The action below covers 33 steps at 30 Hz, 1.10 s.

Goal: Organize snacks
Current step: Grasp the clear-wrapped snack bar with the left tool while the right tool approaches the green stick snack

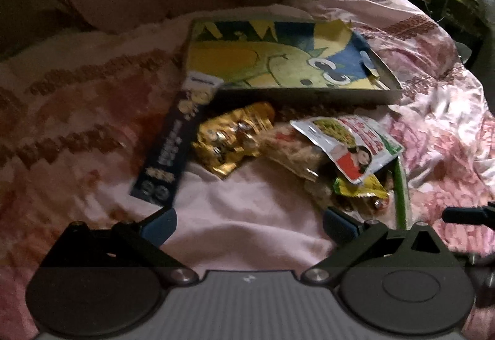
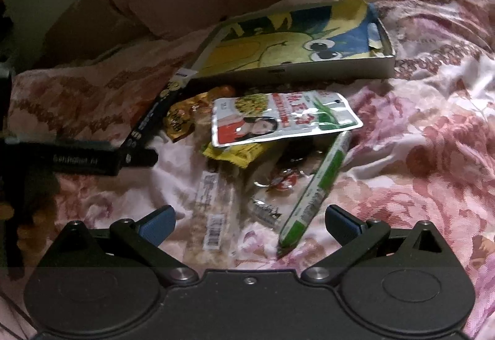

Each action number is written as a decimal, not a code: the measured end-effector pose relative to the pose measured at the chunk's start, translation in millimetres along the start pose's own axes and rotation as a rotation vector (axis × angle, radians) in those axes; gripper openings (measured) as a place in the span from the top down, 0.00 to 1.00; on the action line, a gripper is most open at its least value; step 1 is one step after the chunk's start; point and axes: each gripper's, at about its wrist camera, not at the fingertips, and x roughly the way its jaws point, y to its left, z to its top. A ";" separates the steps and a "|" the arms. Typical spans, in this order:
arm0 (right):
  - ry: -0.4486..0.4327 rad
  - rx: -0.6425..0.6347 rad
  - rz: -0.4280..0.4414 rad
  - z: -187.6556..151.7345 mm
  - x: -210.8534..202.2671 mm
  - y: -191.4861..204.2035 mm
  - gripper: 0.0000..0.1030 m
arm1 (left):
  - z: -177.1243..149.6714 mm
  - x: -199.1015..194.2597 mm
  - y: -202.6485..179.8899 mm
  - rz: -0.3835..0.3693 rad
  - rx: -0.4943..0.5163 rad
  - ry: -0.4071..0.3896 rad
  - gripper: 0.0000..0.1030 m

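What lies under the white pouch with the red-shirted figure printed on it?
Under the white pouch, a yellow wrapper pokes out at its near edge, and the green stick pack runs beneath its right corner. Whatever else it covers is hidden.

One box point(image 2: 309, 68), one dark flat carton point(image 2: 148, 123), one gold packet point(image 2: 182, 120), one white pouch point(image 2: 278, 120), one yellow packet point(image 2: 235, 154), one green stick point(image 2: 312, 191), two clear wrappers point(image 2: 213, 216).

The left gripper point(image 1: 249, 225) is wide open above the pink bedspread point(image 1: 247, 231). Ahead lie a dark box point(image 1: 168, 148), a gold bag point(image 1: 232, 139) and a white packet point(image 1: 349, 145), near a cartoon tray point(image 1: 278, 61).
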 end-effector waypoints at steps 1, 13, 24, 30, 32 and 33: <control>0.000 0.019 -0.008 1.5 0.0 -4.3 0.00 | -3.3 1.9 0.1 -0.020 -0.010 0.006 0.00; 0.006 0.106 -0.074 14.9 17.5 -32.5 0.09 | -22.6 8.9 -29.2 -0.185 0.055 0.012 0.00; 0.027 0.171 -0.086 22.8 36.6 -47.7 0.29 | -28.4 16.5 -59.2 -0.259 0.102 0.000 0.01; 0.032 0.149 -0.088 23.6 40.0 -44.6 0.31 | -29.3 25.4 -64.4 -0.252 0.086 0.014 0.09; 0.034 0.142 -0.091 23.8 41.1 -43.9 0.32 | -28.9 27.3 -63.1 -0.252 0.067 0.019 0.17; 0.034 0.135 -0.094 23.9 41.6 -43.0 0.33 | -28.9 27.8 -61.7 -0.251 0.057 0.020 0.19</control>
